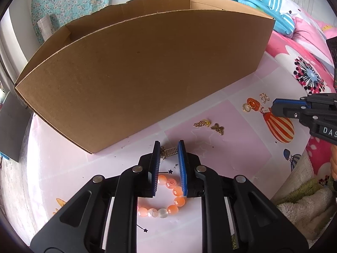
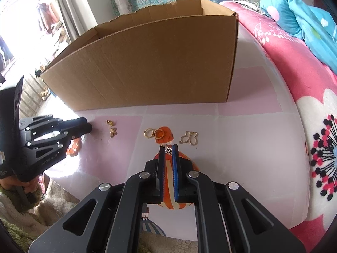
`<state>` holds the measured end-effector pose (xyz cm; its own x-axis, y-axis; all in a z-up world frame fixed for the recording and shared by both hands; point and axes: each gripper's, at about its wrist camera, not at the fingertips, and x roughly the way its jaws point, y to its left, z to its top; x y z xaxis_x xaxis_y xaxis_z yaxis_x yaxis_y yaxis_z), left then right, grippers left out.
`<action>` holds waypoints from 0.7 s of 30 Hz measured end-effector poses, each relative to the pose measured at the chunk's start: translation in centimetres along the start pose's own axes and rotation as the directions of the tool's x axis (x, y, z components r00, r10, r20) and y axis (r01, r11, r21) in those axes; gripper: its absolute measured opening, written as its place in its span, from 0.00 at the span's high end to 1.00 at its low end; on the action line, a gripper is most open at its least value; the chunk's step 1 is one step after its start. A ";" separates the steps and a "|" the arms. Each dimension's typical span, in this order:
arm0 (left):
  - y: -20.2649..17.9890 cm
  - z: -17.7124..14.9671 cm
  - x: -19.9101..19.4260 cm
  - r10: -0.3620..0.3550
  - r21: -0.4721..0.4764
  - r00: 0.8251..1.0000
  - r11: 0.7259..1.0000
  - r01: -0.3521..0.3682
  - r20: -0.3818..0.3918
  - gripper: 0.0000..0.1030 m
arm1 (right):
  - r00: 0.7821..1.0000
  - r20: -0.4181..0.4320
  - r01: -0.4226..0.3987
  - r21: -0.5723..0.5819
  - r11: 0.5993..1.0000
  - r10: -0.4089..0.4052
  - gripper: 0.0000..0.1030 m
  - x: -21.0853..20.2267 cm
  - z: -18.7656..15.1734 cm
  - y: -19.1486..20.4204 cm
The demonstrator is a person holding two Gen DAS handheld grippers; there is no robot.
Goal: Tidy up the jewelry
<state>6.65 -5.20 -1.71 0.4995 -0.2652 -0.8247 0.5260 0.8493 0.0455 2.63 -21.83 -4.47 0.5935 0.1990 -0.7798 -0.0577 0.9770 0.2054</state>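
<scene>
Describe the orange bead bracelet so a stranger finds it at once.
Start at the big cardboard box on the pink table. In front of it, under the left gripper, lies the bead bracelet. Unlike the small gold charms nearby, it is a ring of round orange and clear beads.

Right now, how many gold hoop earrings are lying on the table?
2. One hoop lies on the pink mat; the second hoop is right beside it, on the orange balloon print. More could be hidden inside the cardboard box.

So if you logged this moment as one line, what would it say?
task: organize jewelry | left gripper: shut on small silver piece | right gripper: shut on sparkly piece | cardboard box: nothing seen inside
</scene>
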 end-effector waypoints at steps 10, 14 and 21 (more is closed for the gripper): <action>0.5 -0.2 -0.2 -0.015 -0.002 1.000 1.000 0.015 0.005 0.86 | 0.999 -0.015 0.037 -0.165 0.986 -0.040 0.80 0.4 0.8 1.4; 0.6 -0.2 -0.3 -0.017 0.006 1.000 1.000 0.017 0.007 0.87 | 0.999 -0.022 0.035 -0.261 0.965 -0.042 0.79 0.4 1.5 1.7; 0.8 -0.3 -0.4 -0.020 0.008 1.000 1.000 0.020 0.009 0.87 | 0.997 -0.074 -0.004 -0.342 0.940 -0.022 0.79 1.1 2.0 1.5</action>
<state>6.64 -4.31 -1.48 0.4948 -0.2860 -0.8206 0.5416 0.8399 0.0338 4.83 -20.25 -3.83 0.5336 0.1823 -0.8259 -0.3317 0.9434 -0.0060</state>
